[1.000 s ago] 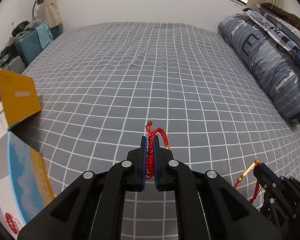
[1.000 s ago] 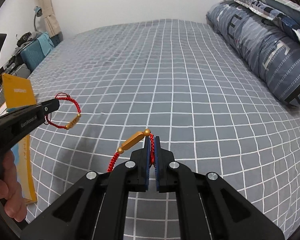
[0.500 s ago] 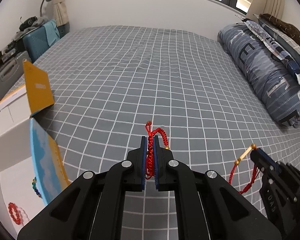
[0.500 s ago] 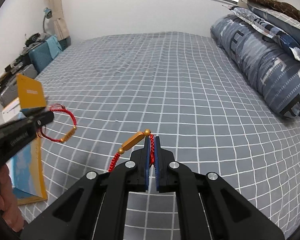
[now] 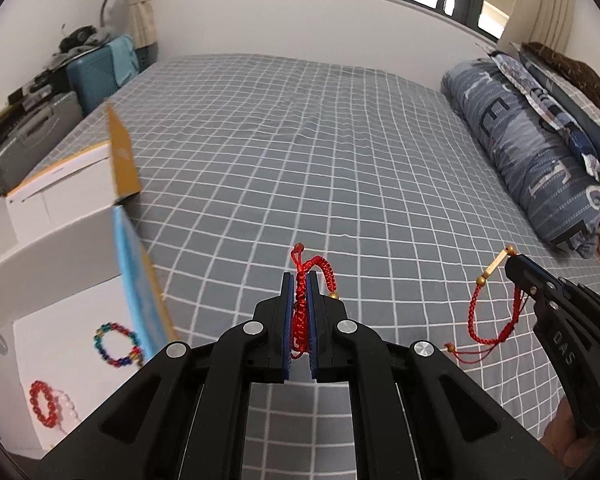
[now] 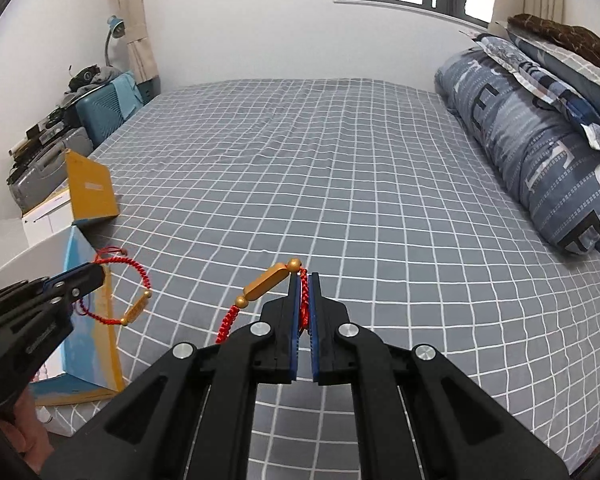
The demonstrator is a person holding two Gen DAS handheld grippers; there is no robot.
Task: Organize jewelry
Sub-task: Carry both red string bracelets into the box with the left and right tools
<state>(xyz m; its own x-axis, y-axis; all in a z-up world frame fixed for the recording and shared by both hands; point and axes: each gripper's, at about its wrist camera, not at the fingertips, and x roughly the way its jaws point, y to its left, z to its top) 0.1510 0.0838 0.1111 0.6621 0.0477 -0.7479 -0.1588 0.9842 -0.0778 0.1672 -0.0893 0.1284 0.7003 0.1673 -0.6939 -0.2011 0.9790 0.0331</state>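
While both are held above a grey checked bed (image 5: 340,140), the left gripper (image 5: 299,280) and right gripper (image 6: 305,280) each pinch a light, limp red cord bracelet (image 5: 302,304), likely best gripped on its braided cord (image 6: 305,300), beside an open white box (image 5: 60,272).

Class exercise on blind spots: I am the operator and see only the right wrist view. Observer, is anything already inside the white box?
Observer: Yes, a multicoloured bead bracelet lies on the white box floor.
Operator: Anything else there?
Observer: A red bead bracelet, lying apart from it.
Operator: How does my red cord bracelet hang?
Observer: The red cord bracelet dangles as a loop under the right tongs.
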